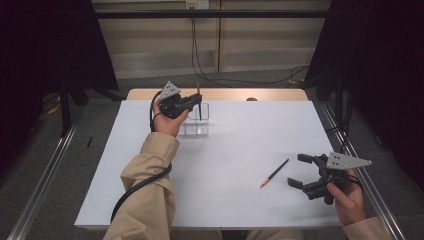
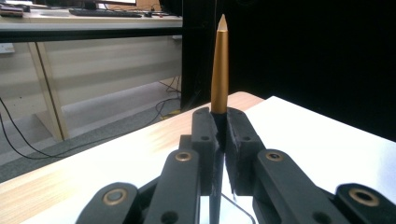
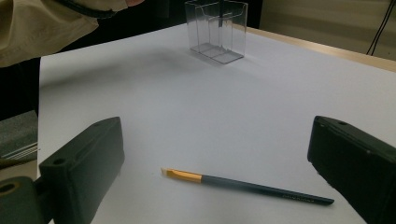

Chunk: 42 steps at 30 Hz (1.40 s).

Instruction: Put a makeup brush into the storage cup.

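My left gripper (image 1: 198,101) hangs at the back of the white table, shut on a slim dark stick (image 1: 199,95) with a gold pointed end (image 2: 219,65) that stands upright. The stick's lower part reaches down into a clear plastic box (image 1: 196,125), whose rim (image 2: 239,208) shows below the closed jaws of the left gripper (image 2: 223,123). A second stick, dark with a gold band and a pale flat tip (image 3: 247,185), lies flat on the table (image 1: 274,173). My right gripper (image 1: 298,170) rests just right of it, open, its wide jaws framing the lying stick (image 3: 217,140).
The white tabletop (image 1: 235,150) covers a wooden table whose back edge (image 1: 225,94) shows behind the box. The clear box (image 3: 217,30) has inner dividers. A beige sleeve (image 1: 150,170) lies over the left side. Metal rails and cables run on the floor around.
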Tool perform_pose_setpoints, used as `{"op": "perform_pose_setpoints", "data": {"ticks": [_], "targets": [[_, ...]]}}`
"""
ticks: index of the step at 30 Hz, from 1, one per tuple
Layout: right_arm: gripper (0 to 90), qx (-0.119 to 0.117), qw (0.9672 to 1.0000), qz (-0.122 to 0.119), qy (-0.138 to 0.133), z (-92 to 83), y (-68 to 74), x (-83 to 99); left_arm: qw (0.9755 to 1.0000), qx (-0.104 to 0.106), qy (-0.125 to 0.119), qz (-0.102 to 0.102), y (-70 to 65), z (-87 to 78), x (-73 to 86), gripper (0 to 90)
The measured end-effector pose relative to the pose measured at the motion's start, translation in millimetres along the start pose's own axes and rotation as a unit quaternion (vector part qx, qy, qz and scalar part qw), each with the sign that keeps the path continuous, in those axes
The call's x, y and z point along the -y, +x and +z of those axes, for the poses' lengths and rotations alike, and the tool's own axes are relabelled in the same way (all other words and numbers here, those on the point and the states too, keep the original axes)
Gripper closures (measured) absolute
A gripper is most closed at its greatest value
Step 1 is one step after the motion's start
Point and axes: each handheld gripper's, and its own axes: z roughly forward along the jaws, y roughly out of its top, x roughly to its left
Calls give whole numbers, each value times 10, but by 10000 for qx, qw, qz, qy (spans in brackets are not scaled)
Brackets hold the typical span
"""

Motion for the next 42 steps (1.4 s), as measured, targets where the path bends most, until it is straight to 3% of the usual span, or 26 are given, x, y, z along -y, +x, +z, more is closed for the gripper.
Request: {"op": "perform_pose_setpoints", "data": {"ticks": [17, 18, 21, 25, 30, 42], "targets": [[34, -12, 10000, -6, 5, 6, 3, -1, 9999, 27, 10, -106, -8, -5, 131, 820], [33, -2, 10000, -14, 3, 6, 4, -1, 9999, 6, -39, -140, -10, -2, 132, 783], [34, 0, 10000, -9, 4, 6, 4, -1, 9997, -61, -16, -255, -14, -4, 122, 519], [33, -10, 10000, -4, 2, 5, 4, 0, 9995, -103, -6, -305, -19, -35, 117, 290], [33, 1, 10000, -16, 12, 10, 11, -1, 9994, -6, -88, -347, -41, -99, 119, 200], [33, -15, 10000, -22, 24, 20, 14, -2, 9990, 186, -189, -350, -112, -222, 128, 109]]}}
